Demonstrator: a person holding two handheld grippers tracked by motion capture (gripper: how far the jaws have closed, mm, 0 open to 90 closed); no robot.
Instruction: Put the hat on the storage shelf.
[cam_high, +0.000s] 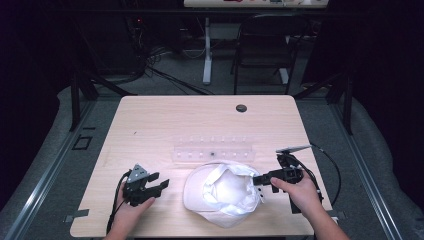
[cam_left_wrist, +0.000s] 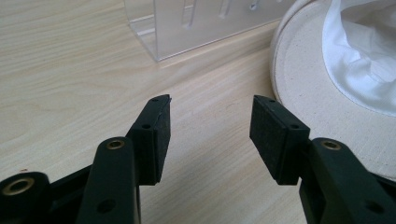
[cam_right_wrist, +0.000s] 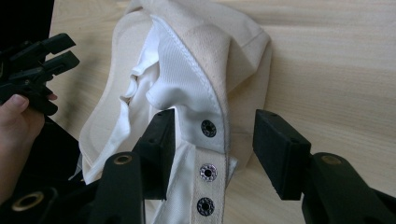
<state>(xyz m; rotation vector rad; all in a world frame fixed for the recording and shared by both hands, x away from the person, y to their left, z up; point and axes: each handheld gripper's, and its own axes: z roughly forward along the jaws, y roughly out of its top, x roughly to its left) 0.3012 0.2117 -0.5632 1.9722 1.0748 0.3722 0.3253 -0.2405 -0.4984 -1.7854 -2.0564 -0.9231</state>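
High view puts the white cap upside down at lower centre of the desk, just below a clear plastic rack, the right gripper fingers spread around its snap strap, the left gripper fingers spread over bare wood.

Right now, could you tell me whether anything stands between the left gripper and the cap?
Nothing visible does: bare table lies between the open left gripper and the cap; the clear rack sits farther back.

Cream cap upside down, snap strap undone.
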